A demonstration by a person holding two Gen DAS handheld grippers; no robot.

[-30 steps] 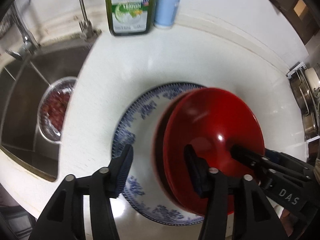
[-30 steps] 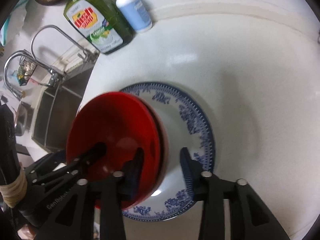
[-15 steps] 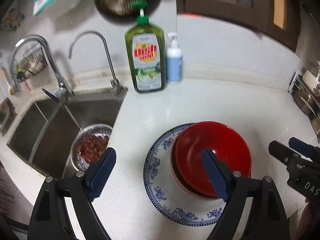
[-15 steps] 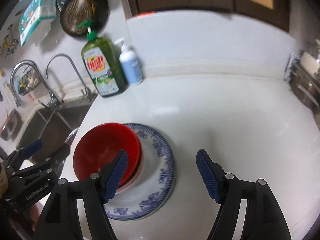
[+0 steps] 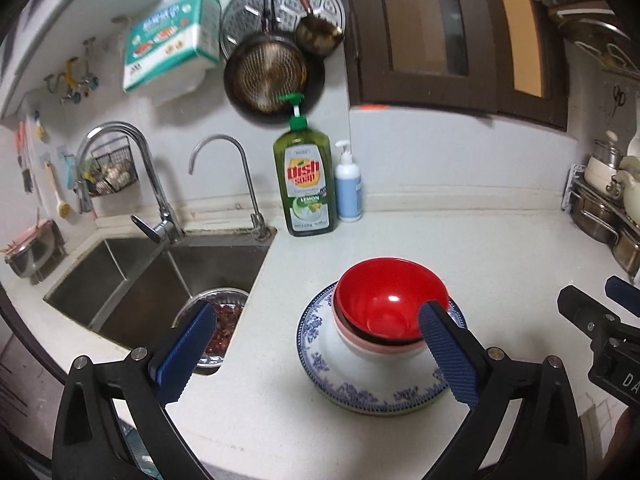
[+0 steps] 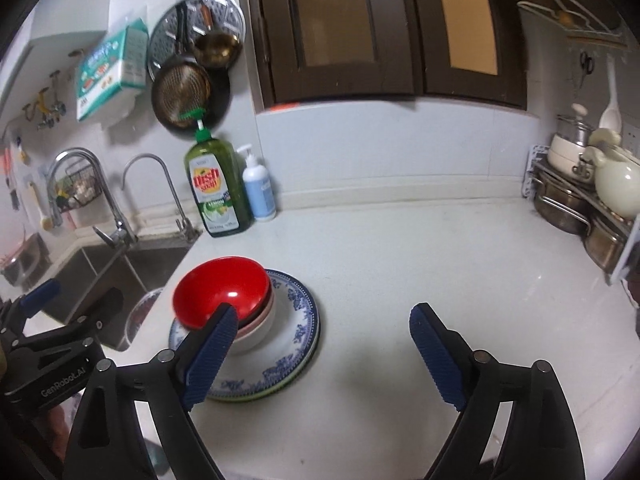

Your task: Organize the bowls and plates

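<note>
**Both grippers pulled back from stacked bowls**

Since a second ago both grippers lifted up and away; red bowl (image 5: 390, 306) now sits free, nested on pink and white bowls (image 5: 376, 354), on the blue-patterned plate (image 5: 320, 354) on white countertop (image 6: 420, 264). Left gripper (image 5: 320, 354) released, jaws wide, empty. Right gripper (image 6: 320, 354) also spread wide, holding nothing. Plate stack near sink (image 5: 132, 276); dish soap bottle (image 5: 304, 188) behind.

right tool (image 6: 322, 354) spread wide and empty, red bowl (image 6: 221, 293) nested on stacked bowls, blue-patterned plate (image 6: 298, 320)
</note>
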